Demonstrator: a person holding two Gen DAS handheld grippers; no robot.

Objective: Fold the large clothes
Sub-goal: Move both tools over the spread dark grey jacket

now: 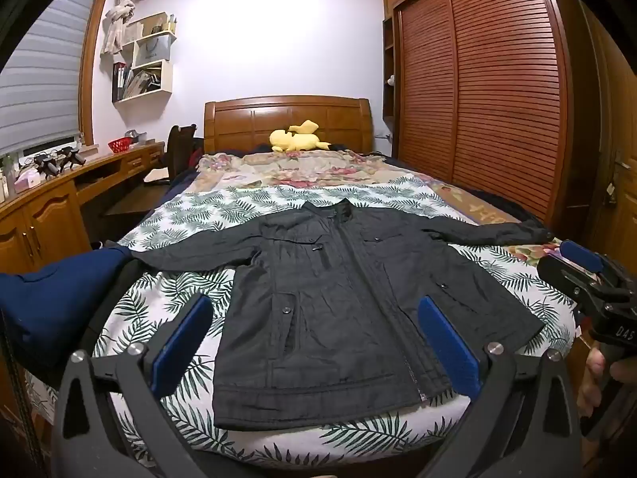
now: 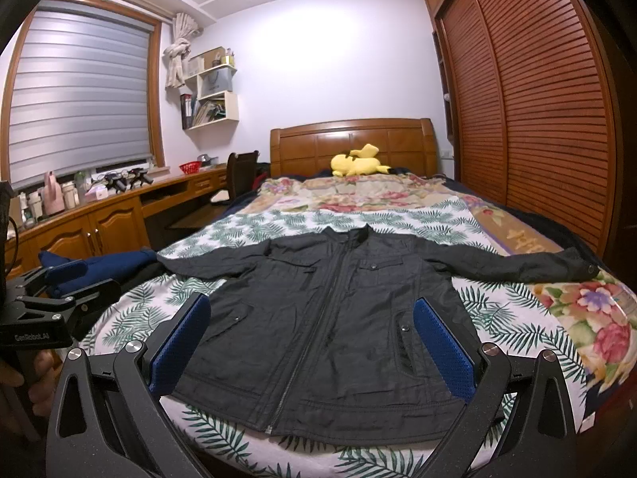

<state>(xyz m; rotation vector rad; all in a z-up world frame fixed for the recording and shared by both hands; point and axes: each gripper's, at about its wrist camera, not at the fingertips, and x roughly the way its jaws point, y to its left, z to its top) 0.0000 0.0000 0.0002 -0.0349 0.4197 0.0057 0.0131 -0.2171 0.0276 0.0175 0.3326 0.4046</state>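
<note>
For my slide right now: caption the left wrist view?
Open left gripper hovers above a black jacket spread flat.

A black jacket (image 1: pixel 338 302) lies on a white sheet with green leaf pattern (image 1: pixel 191 219), near a yellow plush toy (image 1: pixel 296 139) and a floral blanket (image 1: pixel 302 169).

Person's hand (image 1: pixel 597 374) cut off at the right edge, left sleeve end of the black jacket (image 1: pixel 330 302) hidden behind a blue cushion (image 1: pixel 51 298), small things on the desk (image 2: pixel 119 207) too tiny to tell, flowered blanket corner (image 2: pixel 605 342) blurred, bed's foot (image 1: pixel 318 450) hidden behind gripper arms.
</note>
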